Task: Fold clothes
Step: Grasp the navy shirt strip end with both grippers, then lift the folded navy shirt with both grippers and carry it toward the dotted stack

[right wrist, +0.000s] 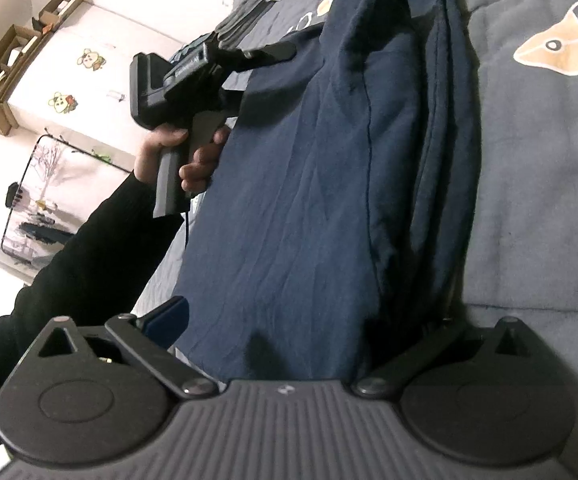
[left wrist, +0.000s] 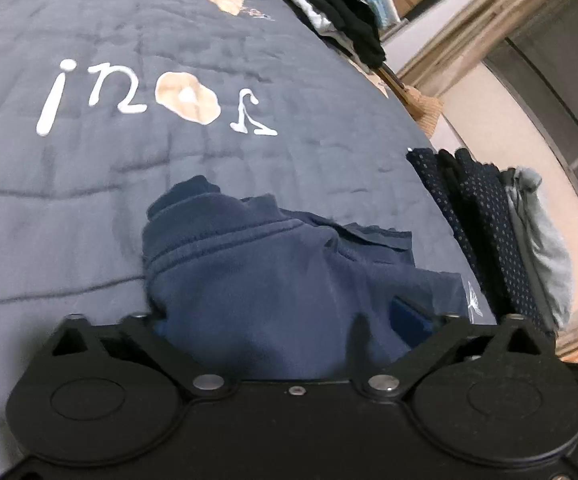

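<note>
On the grey-blue quilt (left wrist: 89,208) your navy garment (right wrist: 329,184) lies folded into a long band, stretched from one set of tongs to the other. Your right gripper (right wrist: 309,344) stands wide, the garment's near end between its fingers; whether the pads touch cloth you cannot tell. Your left gripper (left wrist: 289,320) has the other end bunched between its half-parted fingers, though a firm clamp cannot be made out. Your left hand (right wrist: 177,152) grips its handle beside the garment's edge. Folded stacks (left wrist: 489,232) sit at the quilt's edge.
</note>
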The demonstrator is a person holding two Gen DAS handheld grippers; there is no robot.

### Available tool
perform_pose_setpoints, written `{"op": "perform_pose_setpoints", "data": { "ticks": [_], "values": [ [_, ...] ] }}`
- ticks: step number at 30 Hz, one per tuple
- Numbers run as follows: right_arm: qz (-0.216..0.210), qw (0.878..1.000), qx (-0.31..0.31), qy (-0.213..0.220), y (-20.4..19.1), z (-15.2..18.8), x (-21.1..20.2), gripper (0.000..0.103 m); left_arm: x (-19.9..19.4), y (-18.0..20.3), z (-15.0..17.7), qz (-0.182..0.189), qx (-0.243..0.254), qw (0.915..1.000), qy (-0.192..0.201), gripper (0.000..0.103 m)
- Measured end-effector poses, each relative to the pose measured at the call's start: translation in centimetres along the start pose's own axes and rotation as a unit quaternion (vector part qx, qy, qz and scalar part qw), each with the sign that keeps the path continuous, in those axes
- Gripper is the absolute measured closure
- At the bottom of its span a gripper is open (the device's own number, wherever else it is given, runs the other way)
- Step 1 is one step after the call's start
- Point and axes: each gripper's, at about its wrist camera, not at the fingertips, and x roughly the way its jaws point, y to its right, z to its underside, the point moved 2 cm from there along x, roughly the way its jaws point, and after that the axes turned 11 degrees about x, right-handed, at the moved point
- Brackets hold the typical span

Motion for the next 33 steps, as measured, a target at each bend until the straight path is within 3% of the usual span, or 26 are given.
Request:
{"op": "perform_pose_setpoints", "data": {
  "ticks": [1,2,4,10,13,15,16,17,19,20,22,24,25,26,28,33],
  "values": [
    [0.007,1.0,0.002,0.003,0.0,0.1,0.0,0.02,-0.2,-0.2,0.1,-0.008,0.007,0.9999,-0.002,0.07],
    [0.014,1.0,0.006,0.006,0.0,0.1,-0.1,0.048,-0.3,-0.5,0.2,-0.002,0.007,1.0,-0.004,0.075],
    [0.028,0.999,0.016,0.01,0.1,-0.1,-0.2,0.078,-0.5,-0.4,0.3,0.005,0.011,0.9999,-0.006,0.08],
    [-0.004,1.0,-0.016,0.011,-2.1,0.2,0.1,0.084,-1.4,2.6,-0.4,-0.012,0.063,0.9979,0.0,0.087],
    [0.01,1.0,-0.015,-0.012,-1.8,0.1,1.0,0.083,-2.4,4.1,-0.5,-0.014,0.079,0.9967,0.007,0.087],
    [0.031,0.999,0.012,-0.019,-0.5,-0.1,2.0,0.075,-2.0,4.2,-0.4,-0.019,0.079,0.9967,-0.007,0.086],
    [0.035,0.999,0.026,-0.021,0.2,-0.2,2.4,0.067,-1.7,4.2,-0.3,-0.022,0.077,0.9967,-0.014,0.085],
    [0.031,0.999,0.025,-0.022,0.4,-0.1,2.8,0.061,-1.2,3.8,-0.3,-0.026,0.073,0.9967,-0.022,0.084],
    [0.024,0.999,0.011,-0.022,0.1,-0.1,3.4,0.053,-0.2,2.7,-0.3,-0.037,0.059,0.997,-0.036,0.071],
    [0.018,1.0,0.011,-0.021,-0.1,-0.2,3.6,0.047,0.2,2.1,-0.2,-0.033,0.048,0.9975,-0.04,0.071],
    [0.013,1.0,0.013,-0.018,-0.4,-0.3,4.1,0.043,0.7,1.3,0.1,-0.023,0.033,0.9985,-0.038,0.069],
    [0.014,1.0,0.006,-0.015,-0.7,-0.5,4.7,0.048,0.7,1.2,0.3,-0.018,0.032,0.9989,-0.031,0.071],
    [0.019,1.0,0.002,-0.014,-0.8,-0.6,5.0,0.071,0.6,1.1,0.3,-0.018,0.034,0.9989,-0.028,0.073],
    [0.02,1.0,0.002,-0.014,-0.8,-0.7,5.2,0.083,0.4,1.2,0.3,-0.018,0.035,0.9989,-0.024,0.08],
    [0.016,1.0,0.011,-0.014,-0.6,-0.9,5.1,0.085,0.0,1.5,0.2,-0.019,0.039,0.9989,-0.015,0.086],
    [-0.003,1.0,0.007,0.0,-1.0,-1.7,3.2,0.087,-2.8,4.4,-1.2,-0.029,0.064,0.9974,0.014,0.09]
  ]
}}
